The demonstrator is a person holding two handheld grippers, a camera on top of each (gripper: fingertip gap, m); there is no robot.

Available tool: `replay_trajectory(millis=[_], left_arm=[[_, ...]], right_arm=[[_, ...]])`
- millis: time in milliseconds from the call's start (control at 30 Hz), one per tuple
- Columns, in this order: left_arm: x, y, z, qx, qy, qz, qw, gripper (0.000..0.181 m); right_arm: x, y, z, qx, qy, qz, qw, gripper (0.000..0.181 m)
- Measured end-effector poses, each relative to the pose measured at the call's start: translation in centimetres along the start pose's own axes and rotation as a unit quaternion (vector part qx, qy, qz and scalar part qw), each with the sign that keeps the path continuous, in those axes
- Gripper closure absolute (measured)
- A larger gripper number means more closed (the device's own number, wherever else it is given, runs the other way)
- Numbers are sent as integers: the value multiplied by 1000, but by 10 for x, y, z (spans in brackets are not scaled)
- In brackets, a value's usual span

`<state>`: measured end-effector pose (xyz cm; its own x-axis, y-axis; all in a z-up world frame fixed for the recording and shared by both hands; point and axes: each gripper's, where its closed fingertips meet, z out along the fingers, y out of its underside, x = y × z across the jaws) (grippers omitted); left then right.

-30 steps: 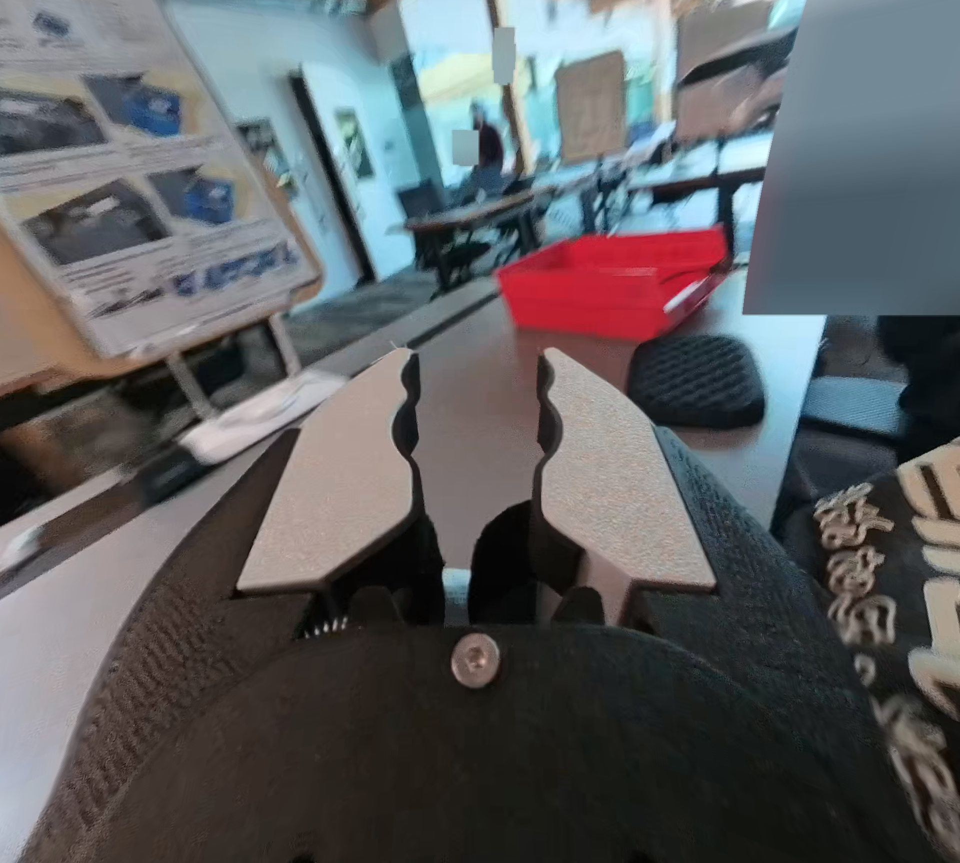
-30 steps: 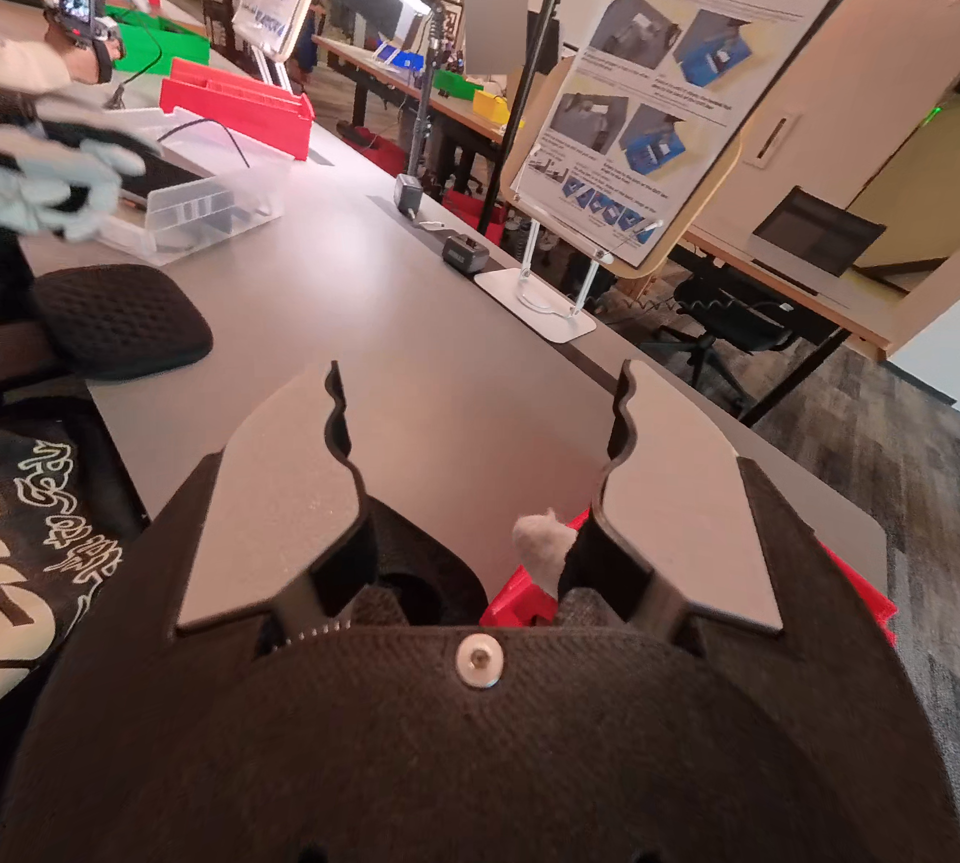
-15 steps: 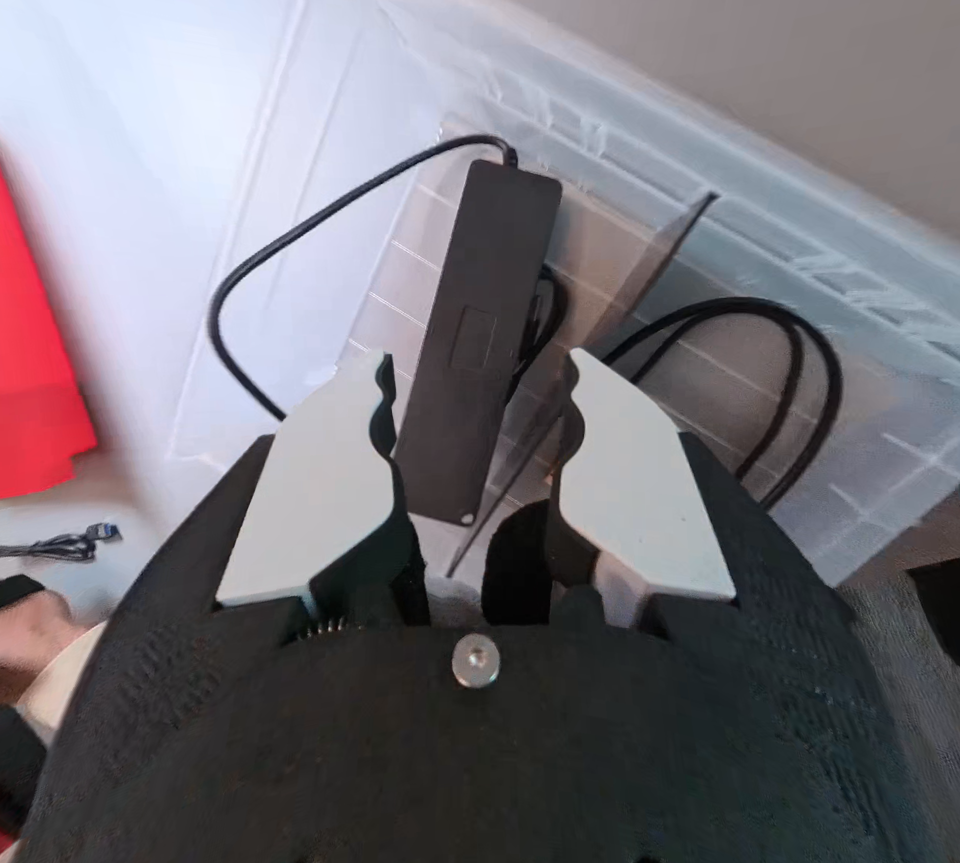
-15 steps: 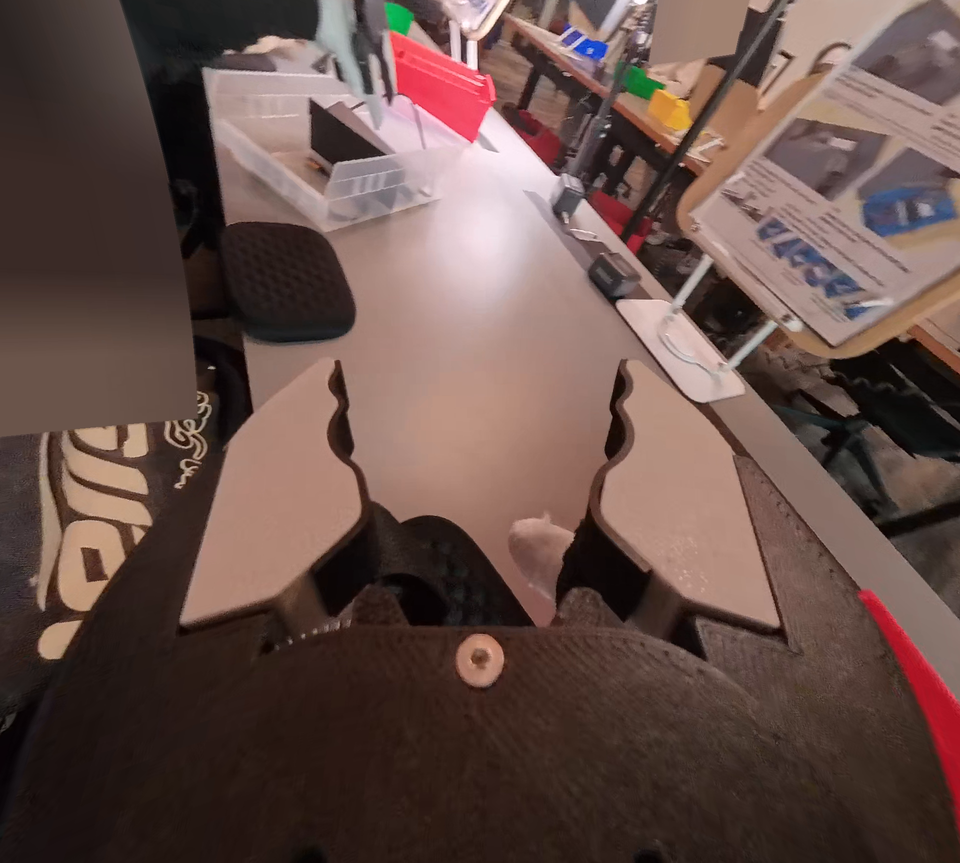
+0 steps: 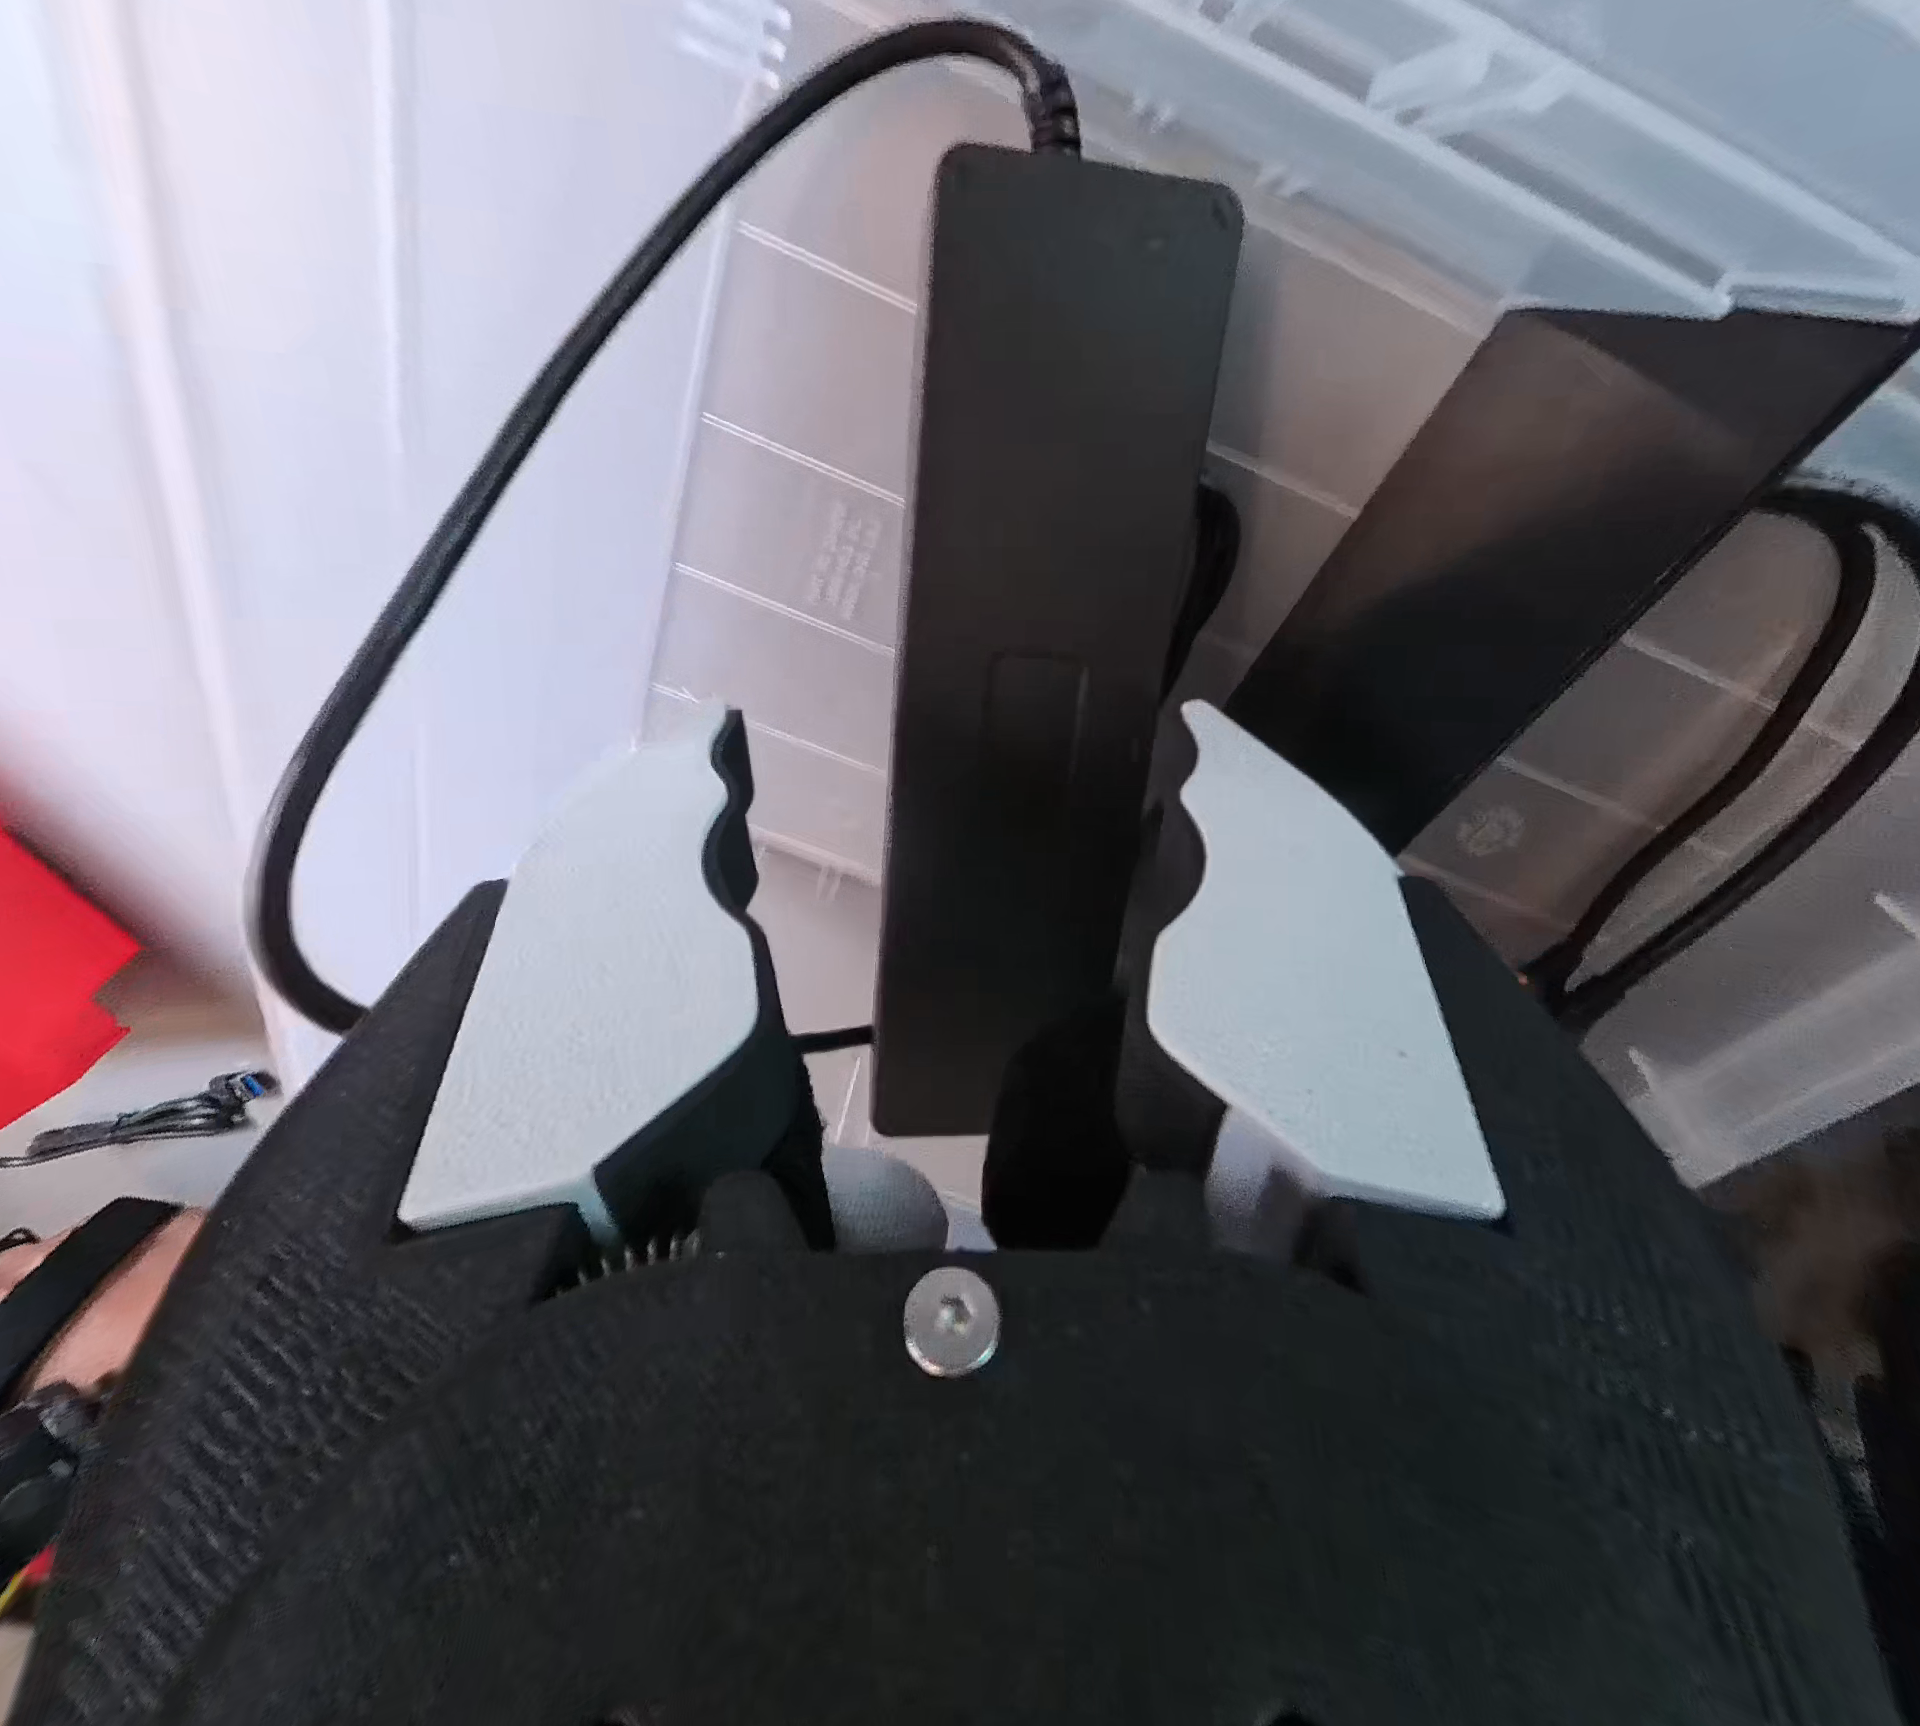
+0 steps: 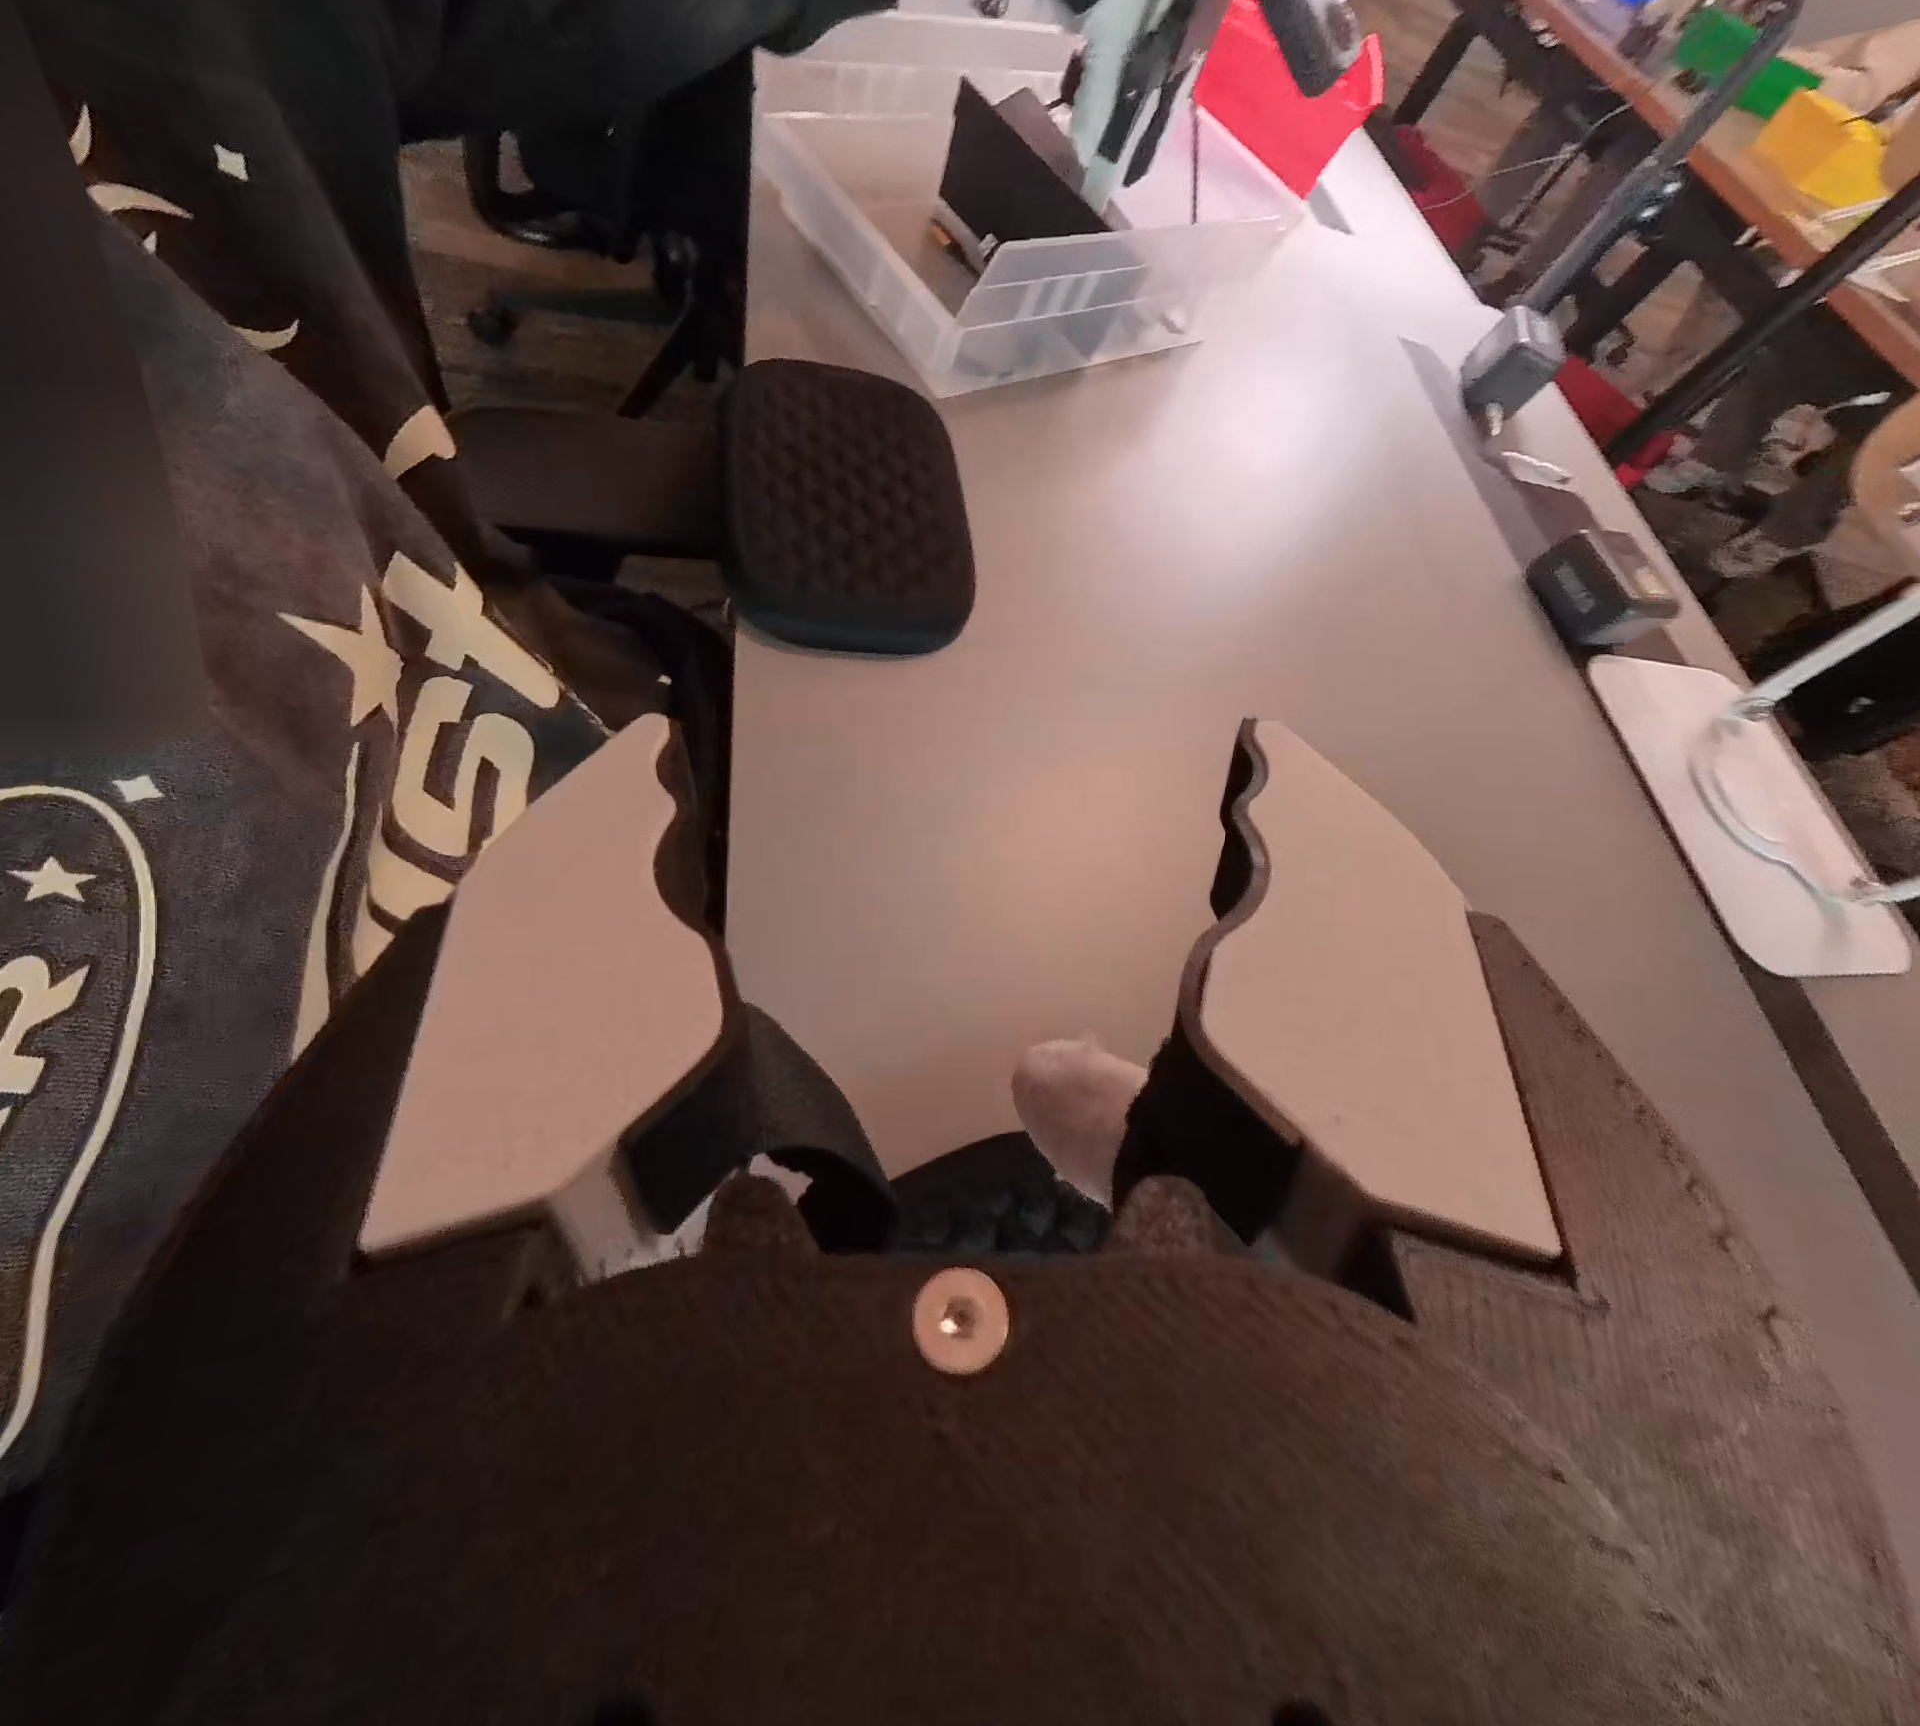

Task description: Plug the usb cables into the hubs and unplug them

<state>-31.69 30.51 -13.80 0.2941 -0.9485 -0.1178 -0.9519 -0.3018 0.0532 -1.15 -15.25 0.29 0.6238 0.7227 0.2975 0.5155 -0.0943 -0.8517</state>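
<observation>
Between left gripper [image 5: 961, 829] jaws (parted): hub [image 5: 1049, 637].

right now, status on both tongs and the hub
Left tongs open, straddling black hub in the clear bin, no grip yet. Right tongs open, empty, over table. Dark divider crowds hub's right.

A black mesh pad [image 6: 847, 523] is seen ahead of the right jaws, slightly left, overhanging the edge of the grey table [image 6: 1091, 689]. A clear plastic bin [image 6: 1039, 305] w/ a dark divider panel [image 6: 1013, 175] is set farther ahead; a red bin [image 6: 1283, 87] is placed just beyond it. To the right of the jaws, a flat white stand base [image 6: 1745, 835] is seen at the table's far edge.
</observation>
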Motion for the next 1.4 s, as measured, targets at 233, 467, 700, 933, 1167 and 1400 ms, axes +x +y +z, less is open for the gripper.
replay_trajectory(millis=[233, 467, 700, 933, 1167, 1400], left_arm=[[-1, 24, 28, -120, -25, 61, 991, 100], [-9, 13, 14, -107, -83, 113, 984, 124], [-22, -14, -93, 82, -218, 70, 970, 124], [42, -45, -260, 476, -317, 5, 820, 124], [186, -62, -347, 748, -220, 42, 625, 125], [332, -96, -344, 855, 56, 131, 499, 124]], right_arm=[[-14, 5, 24, -16, -44, -2, 999, 83], [-21, 13, 35, -38, -57, -8, 998, 84], [-13, 16, 32, -47, -37, -5, 998, 84], [-13, 16, 29, -48, -31, -11, 998, 85], [-6, 16, 29, -39, -29, 4, 999, 86], [0, 9, 25, 0, -37, 21, 999, 87]])
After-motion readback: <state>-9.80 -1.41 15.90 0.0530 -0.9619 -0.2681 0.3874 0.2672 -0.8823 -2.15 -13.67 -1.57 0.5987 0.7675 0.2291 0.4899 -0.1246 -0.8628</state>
